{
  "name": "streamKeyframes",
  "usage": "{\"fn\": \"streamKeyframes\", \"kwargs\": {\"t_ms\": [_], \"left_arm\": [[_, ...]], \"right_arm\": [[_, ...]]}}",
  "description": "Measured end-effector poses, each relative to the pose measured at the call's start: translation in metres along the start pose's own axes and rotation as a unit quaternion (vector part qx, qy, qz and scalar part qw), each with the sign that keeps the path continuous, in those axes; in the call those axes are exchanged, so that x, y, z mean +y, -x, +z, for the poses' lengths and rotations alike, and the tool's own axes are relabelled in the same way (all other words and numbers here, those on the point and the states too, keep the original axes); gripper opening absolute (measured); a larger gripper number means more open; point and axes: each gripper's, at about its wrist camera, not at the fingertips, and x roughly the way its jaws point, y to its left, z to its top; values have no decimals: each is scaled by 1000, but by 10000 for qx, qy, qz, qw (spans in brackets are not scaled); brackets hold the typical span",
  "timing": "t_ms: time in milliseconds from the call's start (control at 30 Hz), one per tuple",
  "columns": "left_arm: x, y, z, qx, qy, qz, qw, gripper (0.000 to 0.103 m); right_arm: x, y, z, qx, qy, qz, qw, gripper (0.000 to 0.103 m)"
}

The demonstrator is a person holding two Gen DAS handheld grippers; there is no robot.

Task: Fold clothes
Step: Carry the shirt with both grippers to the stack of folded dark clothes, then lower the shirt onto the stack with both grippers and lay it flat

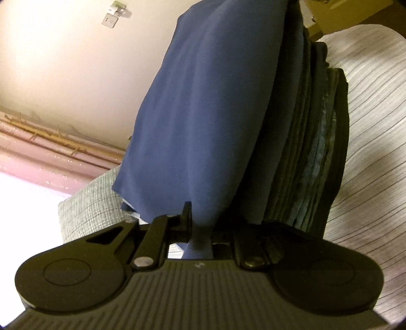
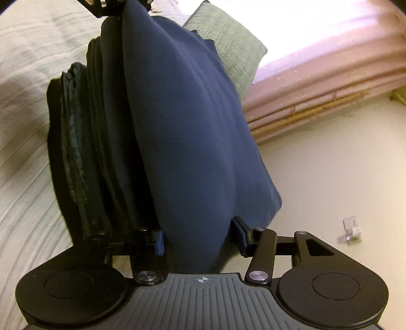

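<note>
While left tongs pinch blue garment, right tongs gape.

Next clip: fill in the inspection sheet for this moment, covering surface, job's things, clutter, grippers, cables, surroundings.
Surface: bed with pale striped cover.
Job's things: blue garment, folded, stretched between both grippers; it sits against the stack of folded dark clothes lying on the cover.
Clutter: grey-green textured pillow beyond the garment.
Grippers: left gripper shut on the garment's edge; right gripper open, jaws apart either side of the garment, pads not pressing it.
Cables: nothing seen.
Surroundings: cream wall with a small white fitting; pink curtain under a bright window.
</note>
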Motion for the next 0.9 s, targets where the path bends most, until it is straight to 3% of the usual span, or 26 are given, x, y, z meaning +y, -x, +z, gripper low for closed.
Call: {"fn": "streamKeyframes", "kwargs": {"t_ms": [100,167,333,500,600,700,900], "left_arm": [[7,-3,0,-6,-13,-53,10000,10],[17,-2,-1,-24,-106,3,9999,9],[53,8,4,-201,-112,611,9979,9],[24,-9,-10,120,-21,150,9998,9],[12,-3,-11,81,17,167,9998,9],[17,2,-12,125,205,205,9995,15],[17,21,-35,195,541,36,9983,18]], "right_arm": [[-4,9,-6,56,-238,88,9997,49],[-12,6,6,89,-442,61,9990,41],[-20,6,30,12,-940,-211,9953,35],[-7,2,30,115,-593,-9,9982,35],[-8,7,22,171,-448,48,9988,38],[-8,16,19,209,-284,16,9994,50],[-5,37,25,280,-520,-10,9983,51]]}}
